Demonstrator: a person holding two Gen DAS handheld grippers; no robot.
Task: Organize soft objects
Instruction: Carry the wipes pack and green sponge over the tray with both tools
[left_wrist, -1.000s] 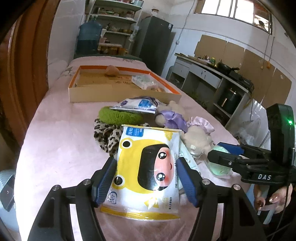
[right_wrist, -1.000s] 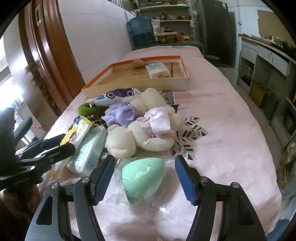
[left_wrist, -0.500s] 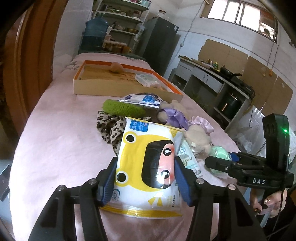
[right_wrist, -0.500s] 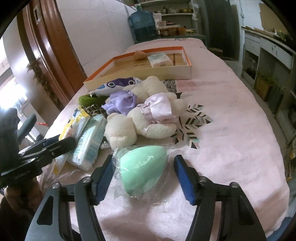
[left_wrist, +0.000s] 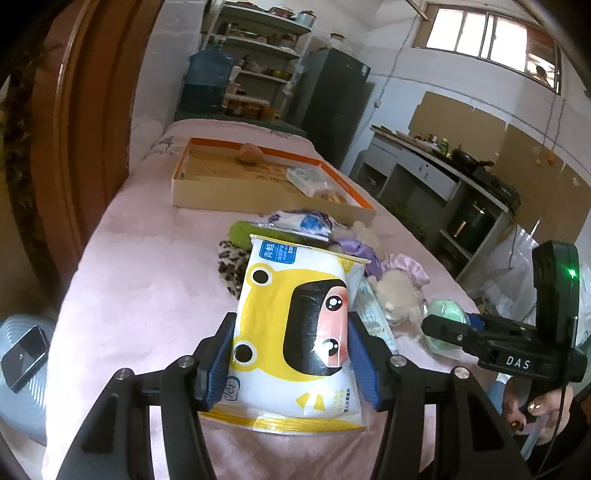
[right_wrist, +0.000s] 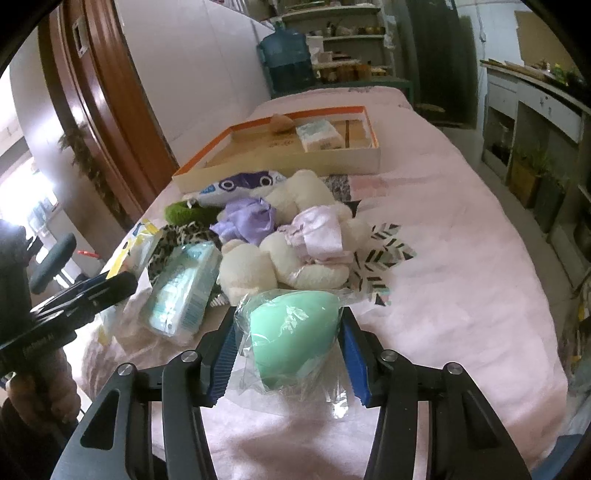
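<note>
The left gripper (left_wrist: 291, 363) points forward and downward over the near edge of the pink-covered table (left_wrist: 140, 280), and its blue pads (left_wrist: 218, 365) press both sides of a yellow-and-white cartoon wipes pack (left_wrist: 295, 332); its jaws have just been closing onto this pack. The pack's far end tilts upward toward the pile of soft items at the table's middle. The right gripper (right_wrist: 288, 350) points downward at a steeper angle near the same edge, and its jaws have just been closing around a mint-green sponge in clear wrap (right_wrist: 295, 336). The right pad touches the sponge; the left pad meets the crinkled wrap, so contact on that side cannot be confirmed. A hand (left_wrist: 532, 402) grips the right tool's handle in the left wrist view. Just beyond the sponge lie a cream plush bear (right_wrist: 295, 254) and a pale blue tissue pack (right_wrist: 184, 291). An orange-rimmed cardboard tray (right_wrist: 295, 162) sits toward the far end of the table.
</note>
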